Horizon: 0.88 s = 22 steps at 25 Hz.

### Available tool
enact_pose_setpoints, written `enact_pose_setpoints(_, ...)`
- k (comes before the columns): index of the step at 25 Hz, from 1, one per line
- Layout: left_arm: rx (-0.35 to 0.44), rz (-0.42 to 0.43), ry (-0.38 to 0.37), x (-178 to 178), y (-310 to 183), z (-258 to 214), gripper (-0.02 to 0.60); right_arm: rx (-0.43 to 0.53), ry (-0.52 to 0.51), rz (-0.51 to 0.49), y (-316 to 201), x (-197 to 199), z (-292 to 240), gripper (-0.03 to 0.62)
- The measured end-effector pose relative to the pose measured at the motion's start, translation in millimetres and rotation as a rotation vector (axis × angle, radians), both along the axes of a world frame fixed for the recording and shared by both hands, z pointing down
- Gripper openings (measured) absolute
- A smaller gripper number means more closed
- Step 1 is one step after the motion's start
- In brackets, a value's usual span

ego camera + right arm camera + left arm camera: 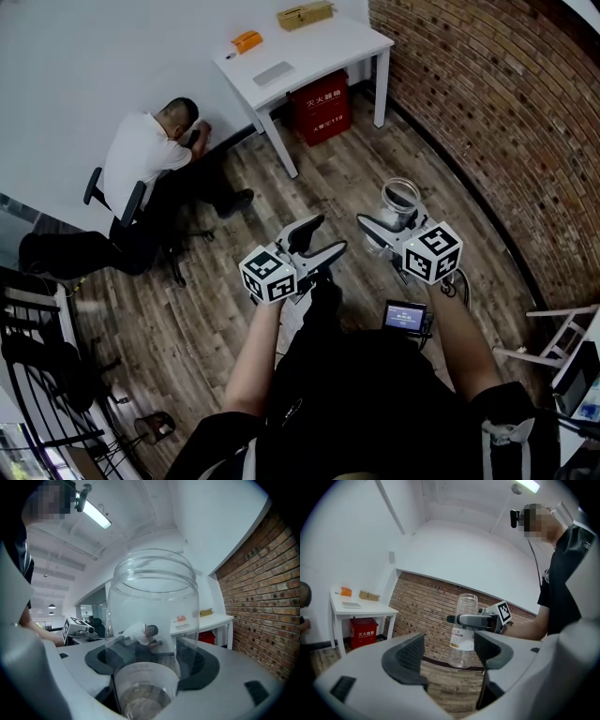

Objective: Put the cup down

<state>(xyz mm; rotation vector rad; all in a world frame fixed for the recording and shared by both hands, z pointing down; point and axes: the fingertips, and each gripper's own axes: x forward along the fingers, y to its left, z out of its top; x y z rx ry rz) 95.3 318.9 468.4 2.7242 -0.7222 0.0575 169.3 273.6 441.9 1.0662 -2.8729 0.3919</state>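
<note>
I have the cup [150,620] clamped in my right gripper [389,225]. It is a clear plastic one with a label band low on its body, and the two pads sit on opposite sides of its lower half. It stands upright with the open mouth up, and in the head view it sits right of centre, in the air above the wooden floor [375,150] with nothing under it. My left gripper [317,239] is just beside it toward the middle of the frame, jaws wide apart and empty; its own view only looks past them at the cup. The only surface I can see for setting the cup down is the white table [319,47] at the top of the head view, well apart from the cup, with a seated person [145,150] at the upper left. I judge the job is to keep the cup vertical on the way, aim for a bare patch of the tabletop away from the things already on it, and lower it until the base rests flat. Then I spread the jaws evenly and draw straight back, because a light, empty cup tips easily if one pad drags on it.
</note>
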Motion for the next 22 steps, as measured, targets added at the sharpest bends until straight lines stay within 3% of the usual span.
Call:
enact_pose_setpoints(7, -0.007, 0.024, 0.008, -21.8, -85.5, 6.8, 0.337, -0.010, 0.012, 0.036, -81.1, -17.7, 6.2, 0.360)
enact_pose_setpoints(22, -0.008, 0.041, 0.023, -107.9, -280.8, -3.1, 0.337, -0.008, 0.026, 0.060, -273.7, -103.1, -12.2, 0.362)
